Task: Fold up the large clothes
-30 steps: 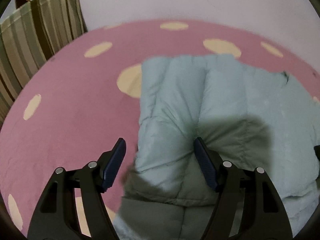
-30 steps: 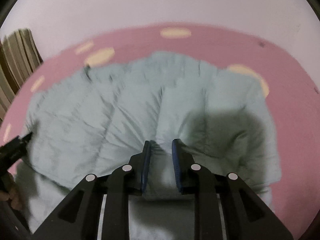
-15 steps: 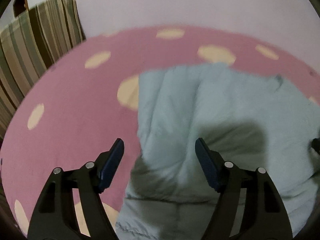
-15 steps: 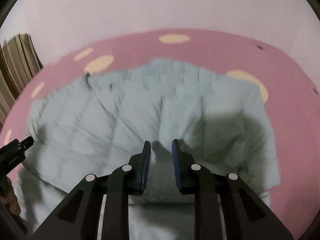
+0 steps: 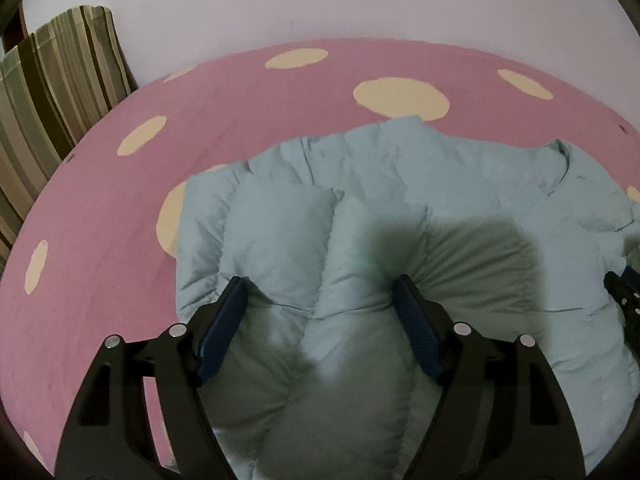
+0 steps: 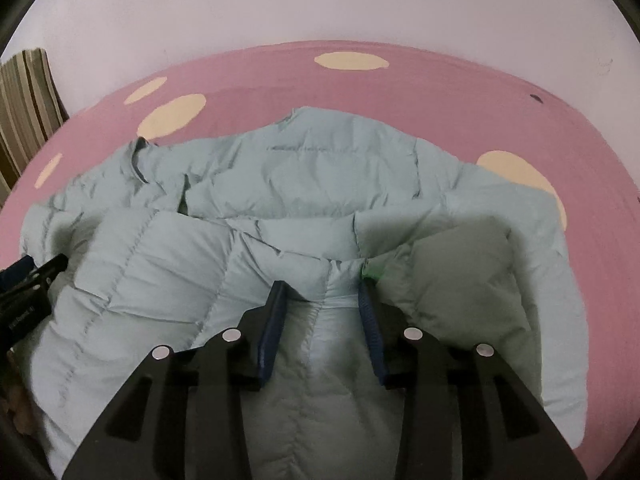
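Already both the left gripper [image 5: 320, 304] and right gripper [image 6: 322, 300] are opening over the puffy blue down jacket [image 6: 304, 200], whose folded layer may spring back.

Both wrist cameras look steeply down, close over the same quilted jacket [image 5: 360, 184].

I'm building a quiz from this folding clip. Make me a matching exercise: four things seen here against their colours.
Things:
1. puffer jacket
2. bedsheet
3. cushion
4. gripper pads

Colours:
A. dark blue
B. pink with cream dots
C. pale blue-green
D. green and brown stripes

Pairs: 1-C, 2-B, 3-D, 4-A
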